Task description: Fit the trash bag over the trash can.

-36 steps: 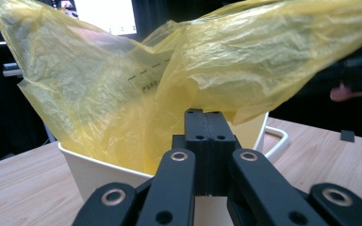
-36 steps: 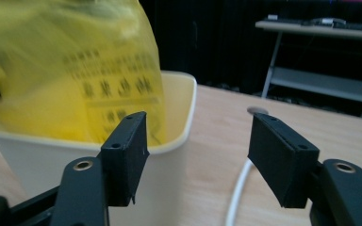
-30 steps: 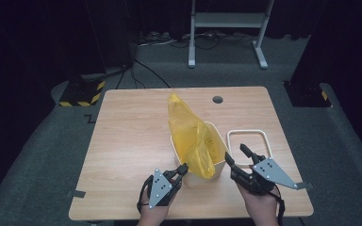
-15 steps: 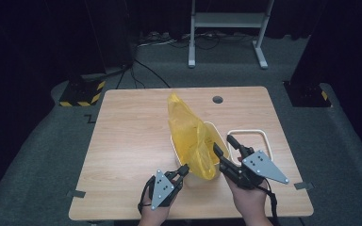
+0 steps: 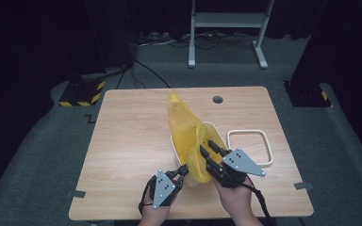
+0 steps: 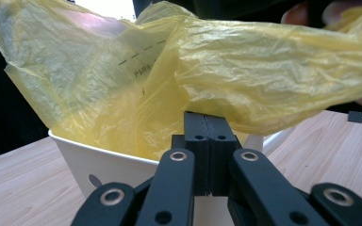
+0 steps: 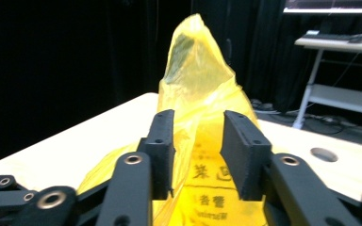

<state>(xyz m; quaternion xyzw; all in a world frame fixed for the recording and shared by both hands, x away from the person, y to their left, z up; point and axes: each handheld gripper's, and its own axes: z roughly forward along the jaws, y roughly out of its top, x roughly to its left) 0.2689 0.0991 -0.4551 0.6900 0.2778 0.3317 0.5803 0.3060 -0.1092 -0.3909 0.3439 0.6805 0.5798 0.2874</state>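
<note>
1. Where the desk [image 5: 132, 141] is seen from the high view, a yellow plastic bag [image 5: 185, 127] is found a little toward 5 o'clock of its middle, draped in and over a white bin [image 5: 215, 136].
2. The bag's peak is raised toward 12 o'clock, while its lower end hangs over the bin's rim at 6 o'clock.
3. A white rectangular frame [image 5: 250, 148] is laid flat on the desk at 3 o'clock of the bin, just beside it.
4. The left gripper [image 5: 183, 170] is held at 6 o'clock of the bin, near the desk's front edge, pointing toward 1 o'clock.
5. In the left gripper view, its fingers [image 6: 195, 141] are seen pressed together below the bag's hanging edge, with the bin's white wall [image 6: 103, 167] behind them; whether any film is pinched between them cannot be told.
6. The right gripper [image 5: 208, 150] is held at 5 o'clock of the bin, reaching toward 11 o'clock into the bag's lower folds.
7. In the right gripper view, its fingers [image 7: 164, 141] are seen apart, with a printed strip of the bag [image 7: 207, 155] standing between them.
8. A round hole [image 5: 218, 100] is seen in the desk toward 12 o'clock.
</note>
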